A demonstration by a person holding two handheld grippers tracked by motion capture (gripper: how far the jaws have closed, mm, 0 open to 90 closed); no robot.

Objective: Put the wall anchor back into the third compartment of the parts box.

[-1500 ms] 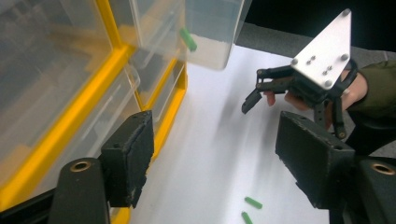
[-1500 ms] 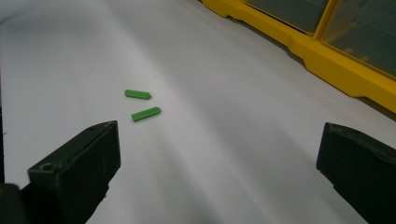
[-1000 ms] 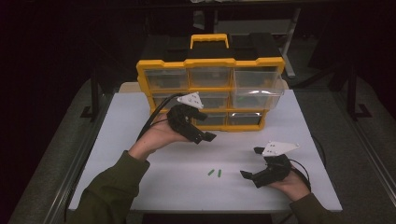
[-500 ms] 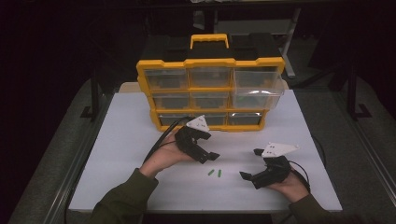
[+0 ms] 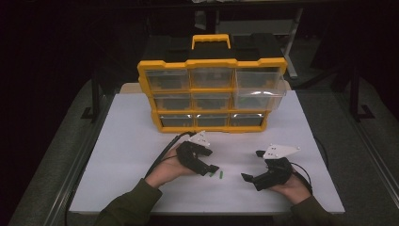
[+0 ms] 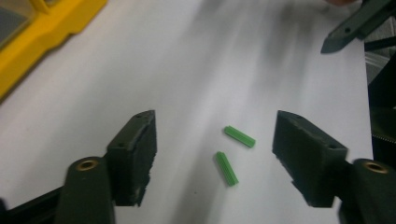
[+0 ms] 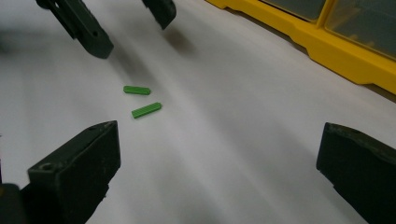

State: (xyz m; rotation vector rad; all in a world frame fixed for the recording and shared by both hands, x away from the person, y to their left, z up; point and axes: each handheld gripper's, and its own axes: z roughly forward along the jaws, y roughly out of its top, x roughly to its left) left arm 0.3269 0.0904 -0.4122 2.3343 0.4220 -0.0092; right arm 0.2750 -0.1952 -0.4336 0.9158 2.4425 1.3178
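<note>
The white table (image 5: 127, 141) carries a yellow drawer organiser (image 5: 211, 94) standing upright at its twelve o'clock side, nine clear drawers facing the person, the right-hand middle drawer pulled partly out.

At about seven o'clock from the table's middle the left gripper (image 5: 212, 169) is held low over the surface, tilted down and pointing toward three o'clock, the left hand (image 5: 167, 169) wrapped under its body, palm side up, with the forearm coming in from six o'clock. At five o'clock the right gripper (image 5: 245, 178) rests low in the right hand (image 5: 291, 186), pointing toward nine o'clock at the other gripper, its jaws standing wide apart with bare table between them.

Two small green plugs lie on the table between the two grippers. In the left gripper view, one green plug (image 6: 227, 168) lies at six o'clock of the gap between the jaws and the other green plug (image 6: 239, 136) just beside it at about one o'clock, closer to the right jaw; the two are near each other but not touching. The left jaws have just been closing yet stand apart, straddling both plugs, no pad touching either.
</note>
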